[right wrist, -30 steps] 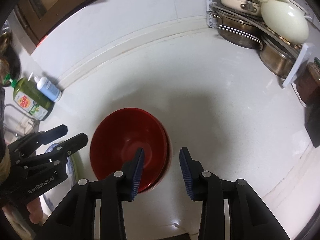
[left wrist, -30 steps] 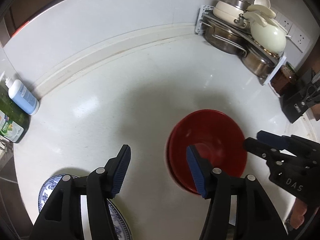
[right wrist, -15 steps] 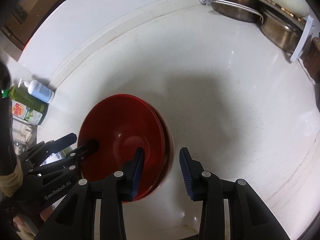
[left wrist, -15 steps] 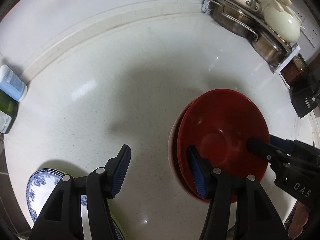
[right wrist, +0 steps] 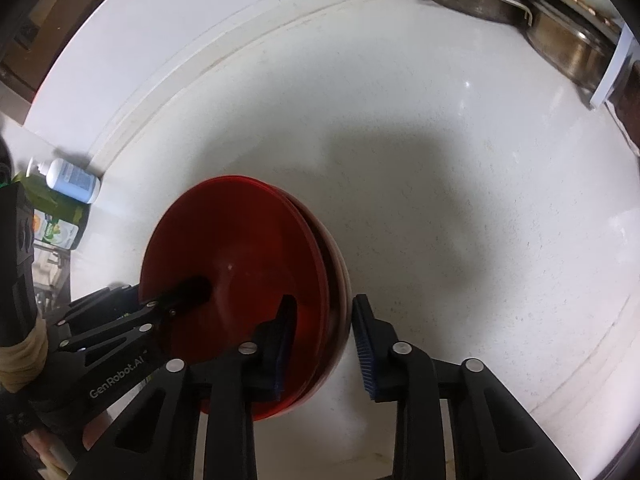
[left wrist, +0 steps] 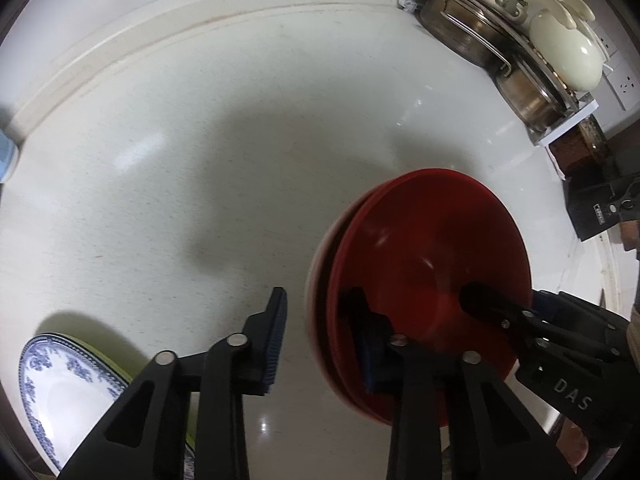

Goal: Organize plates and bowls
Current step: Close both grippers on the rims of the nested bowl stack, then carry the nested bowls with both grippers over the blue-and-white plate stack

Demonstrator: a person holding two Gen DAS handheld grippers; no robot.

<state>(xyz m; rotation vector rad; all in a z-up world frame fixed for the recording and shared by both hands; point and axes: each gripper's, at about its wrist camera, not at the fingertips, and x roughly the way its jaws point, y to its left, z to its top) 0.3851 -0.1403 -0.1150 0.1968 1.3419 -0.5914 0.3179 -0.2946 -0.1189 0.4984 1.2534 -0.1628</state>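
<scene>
Left wrist view: the left gripper is spread wide, its right finger inside the near-left rim of the stacked red bowls, its left finger outside over the white counter. Nothing is pinched yet. The bowls sit right of centre; the right gripper reaches over their near-right rim. A blue-patterned plate lies at near left. Pots stand on a rack at far right.

Right wrist view: the right gripper is likewise spread, straddling the near-right rim of the red bowls without closing. The left gripper enters from the left, one finger over the bowl interior. Bottles stand at far left.

Assessment: the bowls appear rigid, glossy and probably slippery, breakable if ceramic. The nested stack may shift. Grip opposite rim walls together, pads squarely on.
</scene>
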